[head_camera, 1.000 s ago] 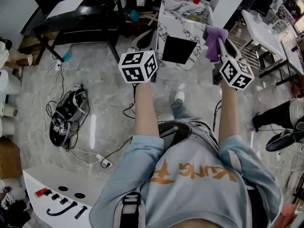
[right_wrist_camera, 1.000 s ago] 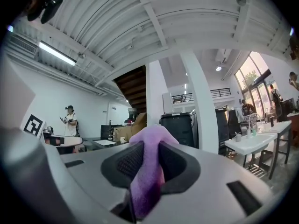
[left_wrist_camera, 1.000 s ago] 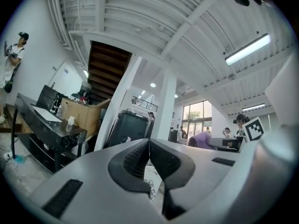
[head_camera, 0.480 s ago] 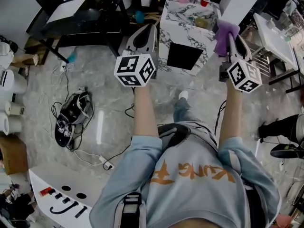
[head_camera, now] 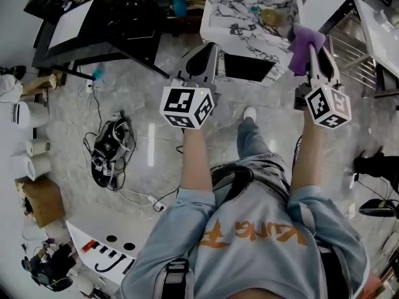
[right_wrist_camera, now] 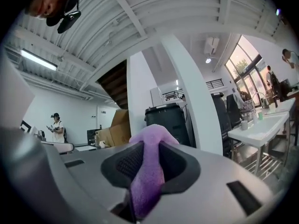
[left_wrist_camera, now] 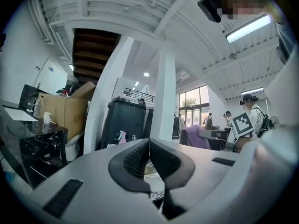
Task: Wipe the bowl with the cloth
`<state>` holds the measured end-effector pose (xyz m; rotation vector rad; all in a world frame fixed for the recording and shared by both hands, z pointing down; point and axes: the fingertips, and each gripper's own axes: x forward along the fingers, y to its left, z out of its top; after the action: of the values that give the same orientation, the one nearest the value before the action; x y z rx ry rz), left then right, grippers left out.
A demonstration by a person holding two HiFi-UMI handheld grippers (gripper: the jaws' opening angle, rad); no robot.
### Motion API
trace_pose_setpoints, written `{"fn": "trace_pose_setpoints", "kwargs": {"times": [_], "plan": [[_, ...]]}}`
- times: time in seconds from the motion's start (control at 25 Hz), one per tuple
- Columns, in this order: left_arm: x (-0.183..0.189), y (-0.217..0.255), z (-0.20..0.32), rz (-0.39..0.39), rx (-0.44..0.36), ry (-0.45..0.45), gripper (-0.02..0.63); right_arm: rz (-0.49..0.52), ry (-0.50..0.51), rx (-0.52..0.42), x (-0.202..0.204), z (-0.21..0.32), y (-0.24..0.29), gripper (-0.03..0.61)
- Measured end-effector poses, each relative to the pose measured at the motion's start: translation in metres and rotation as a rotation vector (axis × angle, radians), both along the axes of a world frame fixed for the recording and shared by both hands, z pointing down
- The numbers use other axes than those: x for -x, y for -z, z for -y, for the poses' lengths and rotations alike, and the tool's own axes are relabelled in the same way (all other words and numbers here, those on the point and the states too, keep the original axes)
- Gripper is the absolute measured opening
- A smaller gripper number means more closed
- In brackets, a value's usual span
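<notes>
Both grippers now sit lower in the head view, and the marble counter (head_camera: 240, 17) has slid up to its top edge. The left gripper (head_camera: 206, 50) has its jaws clenched together on nothing. The right gripper (head_camera: 317, 53) grasps the purple cloth (head_camera: 304, 45), held in the air near the counter.

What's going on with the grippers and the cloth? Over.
Left hand-held gripper shut, empty. Right hand-held gripper shut on cloth. Both in the air, table ahead; wiping not begun.
</notes>
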<state>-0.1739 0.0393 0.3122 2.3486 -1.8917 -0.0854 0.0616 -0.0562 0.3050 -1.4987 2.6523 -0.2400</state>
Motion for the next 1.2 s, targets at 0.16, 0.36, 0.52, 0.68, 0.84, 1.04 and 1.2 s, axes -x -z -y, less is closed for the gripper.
{"fn": "trace_pose_setpoints", "kwargs": {"times": [0.16,0.36,0.52,0.68,0.84,1.04,1.2], "plan": [[-0.015,-0.016,0.069,0.014,0.049,-0.027,0.023,0.016,-0.01,0.051,-0.004,0.068,-0.024,0.104],[-0.033,-0.027,0.138,0.048,0.099,-0.074,0.023,0.039,-0.007,0.077,-0.006,0.135,-0.033,0.104],[-0.043,-0.023,0.184,0.077,0.113,-0.103,0.023,0.055,-0.011,0.079,-0.014,0.174,-0.031,0.104],[-0.062,-0.014,0.219,0.138,0.115,-0.169,0.023,0.091,-0.054,0.09,-0.03,0.211,-0.029,0.104],[-0.072,-0.021,0.242,0.203,0.149,-0.217,0.023,0.101,-0.051,0.104,-0.026,0.228,-0.034,0.104],[-0.072,-0.043,0.269,0.238,0.188,-0.263,0.023,0.072,-0.074,0.127,-0.024,0.24,-0.05,0.104],[-0.069,-0.08,0.304,0.304,0.29,-0.284,0.023,-0.038,-0.144,0.129,-0.037,0.256,-0.055,0.104]]}}
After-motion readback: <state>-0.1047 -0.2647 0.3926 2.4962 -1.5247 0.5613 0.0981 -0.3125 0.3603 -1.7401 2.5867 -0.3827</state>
